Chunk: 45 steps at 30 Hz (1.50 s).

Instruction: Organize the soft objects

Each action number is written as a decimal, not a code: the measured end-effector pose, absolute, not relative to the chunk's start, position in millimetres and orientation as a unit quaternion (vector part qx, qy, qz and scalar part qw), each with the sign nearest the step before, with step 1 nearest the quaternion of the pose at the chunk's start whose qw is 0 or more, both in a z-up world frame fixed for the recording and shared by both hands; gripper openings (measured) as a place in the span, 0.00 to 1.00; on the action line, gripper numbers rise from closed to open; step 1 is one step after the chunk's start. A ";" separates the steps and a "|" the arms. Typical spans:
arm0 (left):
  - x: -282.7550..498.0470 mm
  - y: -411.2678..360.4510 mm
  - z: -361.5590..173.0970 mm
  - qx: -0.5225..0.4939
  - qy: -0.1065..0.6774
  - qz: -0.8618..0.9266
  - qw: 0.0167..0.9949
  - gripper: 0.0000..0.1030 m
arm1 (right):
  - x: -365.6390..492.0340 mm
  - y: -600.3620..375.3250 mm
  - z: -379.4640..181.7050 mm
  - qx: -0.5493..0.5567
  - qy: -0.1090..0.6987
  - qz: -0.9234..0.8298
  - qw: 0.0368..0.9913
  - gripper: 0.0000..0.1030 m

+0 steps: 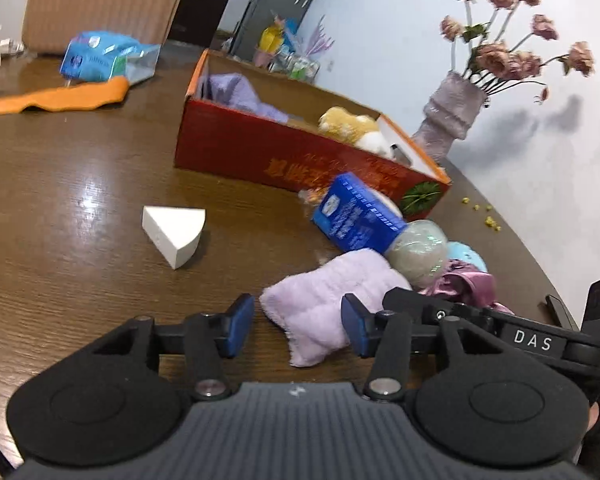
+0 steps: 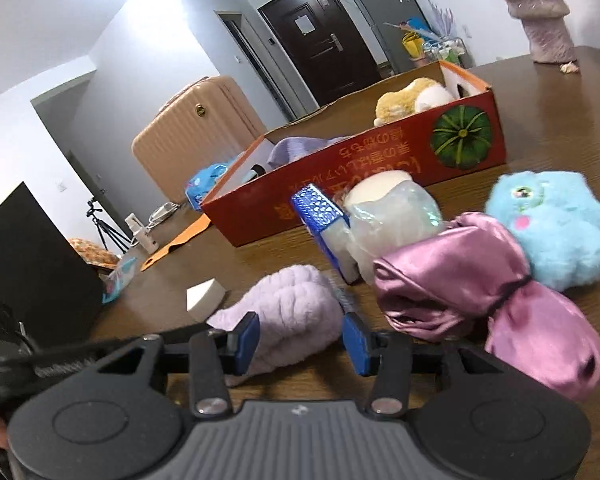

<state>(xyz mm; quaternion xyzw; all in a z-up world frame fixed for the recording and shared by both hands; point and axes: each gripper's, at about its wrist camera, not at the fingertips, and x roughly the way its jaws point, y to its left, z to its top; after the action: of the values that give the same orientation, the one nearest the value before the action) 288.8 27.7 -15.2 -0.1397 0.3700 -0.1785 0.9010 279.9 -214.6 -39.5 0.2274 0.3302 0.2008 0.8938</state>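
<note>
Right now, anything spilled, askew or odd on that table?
Yes. Small yellow bits lie scattered on the table near the vase of dried flowers, probably shed petals. The blue packet leans tilted against the red box, propped on the wrapped ball. Nothing looks damaged.

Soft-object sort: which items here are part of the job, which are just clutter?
Job:
lilac plush cloth
pink satin bundle
blue plush toy
red cardboard box
yellow plush toy

Clutter:
white wedge block
flower vase
orange strip
blue carton
</note>
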 end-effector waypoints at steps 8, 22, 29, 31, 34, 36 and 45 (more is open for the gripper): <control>299.0 24.1 -22.4 -0.157 0.385 -0.184 0.890 0.46 | 302.8 -214.5 -38.2 0.219 0.331 0.202 0.895 0.45; 303.4 41.1 -12.8 -0.193 0.374 -0.157 0.893 0.51 | 303.0 -209.2 -8.6 0.183 0.314 0.221 0.905 0.41; 311.9 33.2 -24.2 -0.200 0.389 -0.153 0.886 0.38 | 339.9 -193.7 -30.7 0.190 0.347 0.245 0.885 0.33; 308.4 35.4 -23.0 -0.197 0.387 -0.163 0.886 0.33 | 329.9 -190.6 -33.0 0.189 0.347 0.249 0.884 0.32; 300.8 33.5 -16.7 -0.178 0.381 -0.178 0.890 0.22 | 312.6 -195.8 -35.0 0.208 0.349 0.243 0.881 0.25; 297.0 31.0 -4.0 -0.167 0.370 -0.195 0.893 0.20 | 298.4 -197.1 -20.4 0.208 0.335 0.247 0.885 0.23; 426.3 37.9 93.1 -0.121 0.304 -0.228 0.917 0.20 | 408.8 -188.3 78.1 0.176 0.261 0.253 0.915 0.23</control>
<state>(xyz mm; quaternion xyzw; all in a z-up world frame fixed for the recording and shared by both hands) 426.3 37.9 93.1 -0.1210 0.3045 -0.2276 0.9170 408.8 -188.3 78.1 0.1761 0.2613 0.2527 0.9148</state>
